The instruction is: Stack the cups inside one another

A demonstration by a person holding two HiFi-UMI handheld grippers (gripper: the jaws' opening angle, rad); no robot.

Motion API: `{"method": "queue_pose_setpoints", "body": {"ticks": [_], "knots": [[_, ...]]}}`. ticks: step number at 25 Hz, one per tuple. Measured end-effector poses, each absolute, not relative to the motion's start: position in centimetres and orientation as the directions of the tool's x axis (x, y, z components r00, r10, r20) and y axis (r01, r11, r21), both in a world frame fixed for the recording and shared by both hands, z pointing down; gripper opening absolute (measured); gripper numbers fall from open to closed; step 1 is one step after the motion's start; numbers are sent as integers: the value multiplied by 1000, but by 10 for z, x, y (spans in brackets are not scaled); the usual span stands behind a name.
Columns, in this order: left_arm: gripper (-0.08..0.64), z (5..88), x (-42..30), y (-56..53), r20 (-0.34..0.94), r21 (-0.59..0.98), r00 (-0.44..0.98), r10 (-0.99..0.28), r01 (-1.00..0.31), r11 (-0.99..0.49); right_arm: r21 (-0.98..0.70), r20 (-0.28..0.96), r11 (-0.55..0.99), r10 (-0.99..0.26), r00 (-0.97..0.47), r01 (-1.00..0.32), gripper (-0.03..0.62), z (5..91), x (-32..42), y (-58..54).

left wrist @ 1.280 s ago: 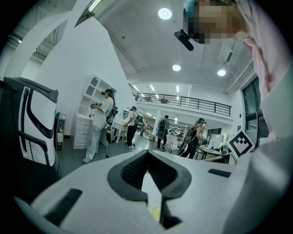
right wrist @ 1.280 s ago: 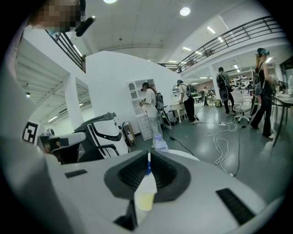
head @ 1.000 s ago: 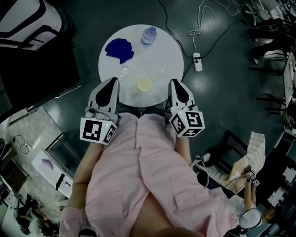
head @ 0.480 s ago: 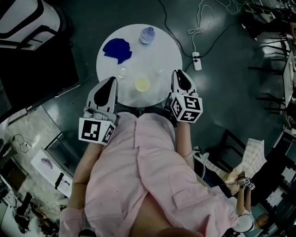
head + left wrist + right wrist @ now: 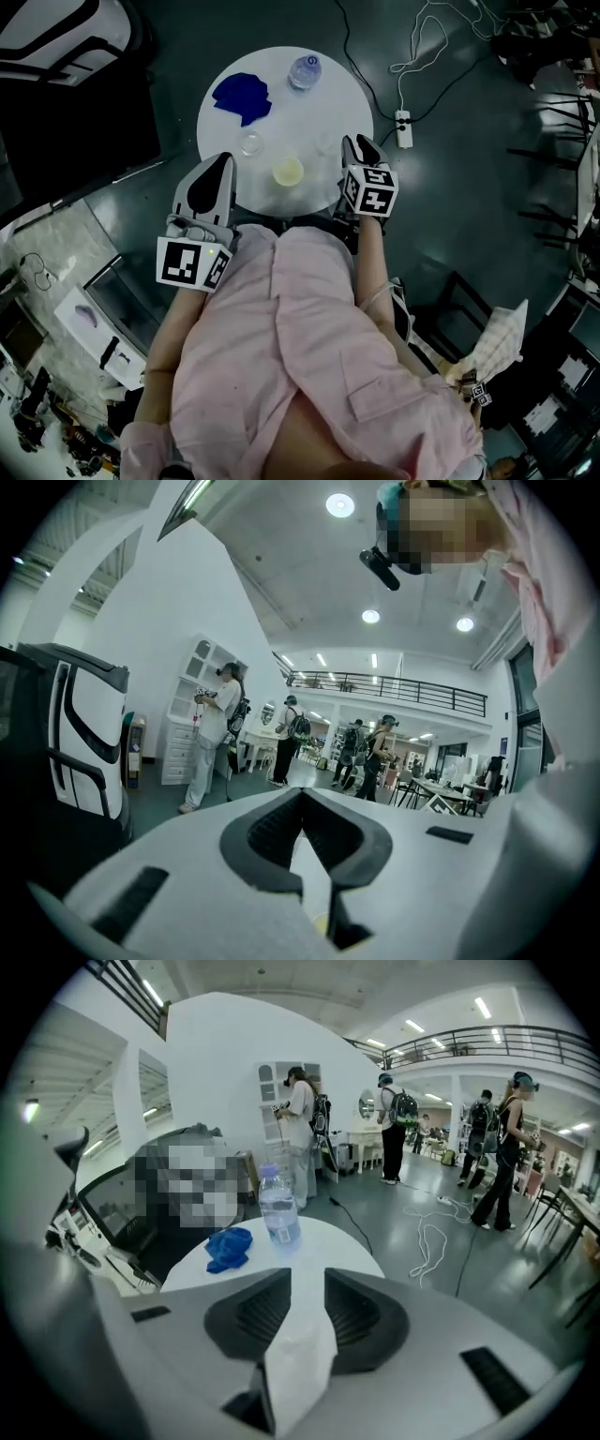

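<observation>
the head view alone lays out the cups. a yellowish cup [image 5: 289,172] stands on the round white worktop [image 5: 314,103], about midway between the two sets of jaws and level with their tips. a clear cup [image 5: 250,144] stands just ahead of the left gripper [image 5: 223,163], slightly to its inner side. a fainter clear rim [image 5: 326,147] lies close beside the inner side of the right gripper [image 5: 354,143]; whether they touch cannot be told. each cup shows from above as a round rim, mouth up, so its long axis runs upright off the worktop. none sits inside another.

the left gripper view looks out nearly level over the room, where people [image 5: 214,733] stand well beyond the jaws. its jaws meet at the tips with nothing held. below that meeting point only a sliver of pale yellow shows, too small to name.

the right gripper view tilts down onto the worktop. its jaws stand a narrow way apart, having just been opening. a pale blurred shape fills the lower part of the gap; whether it is a clear cup or bare worktop cannot be told, and the pads do not press on it. past the jaws, a water bottle [image 5: 278,1206] stands upright just left of the gap line, with a crumpled blue cloth [image 5: 230,1247] further left.
</observation>
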State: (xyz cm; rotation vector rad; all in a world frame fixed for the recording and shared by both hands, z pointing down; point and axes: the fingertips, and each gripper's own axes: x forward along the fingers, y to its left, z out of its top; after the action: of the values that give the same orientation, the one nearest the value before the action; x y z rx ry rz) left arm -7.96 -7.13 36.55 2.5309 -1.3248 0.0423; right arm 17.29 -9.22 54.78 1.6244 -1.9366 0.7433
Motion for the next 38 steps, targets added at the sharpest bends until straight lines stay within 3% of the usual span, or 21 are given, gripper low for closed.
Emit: {"method": "queue_pose_setpoints", "body": {"ticks": [21, 27, 31, 38], "knots": [[9, 376, -78, -78, 218, 270, 468, -856, -872, -408, -141, 847, 279, -462, -262, -950, 98, 641, 163, -106], [9, 380, -80, -78, 232, 273, 455, -860, -879, -391, -166, 866, 264, -422, -269, -950, 97, 657, 159, -107], [9, 381, -82, -77, 239, 277, 446, -863, -883, -380, -147, 872, 268, -418, -253, -952, 44, 659, 157, -108], [9, 383, -82, -75, 245, 285, 449, -859, -880, -379, -160, 855, 242, -452, -257, -957, 42, 650, 158, -111]]}}
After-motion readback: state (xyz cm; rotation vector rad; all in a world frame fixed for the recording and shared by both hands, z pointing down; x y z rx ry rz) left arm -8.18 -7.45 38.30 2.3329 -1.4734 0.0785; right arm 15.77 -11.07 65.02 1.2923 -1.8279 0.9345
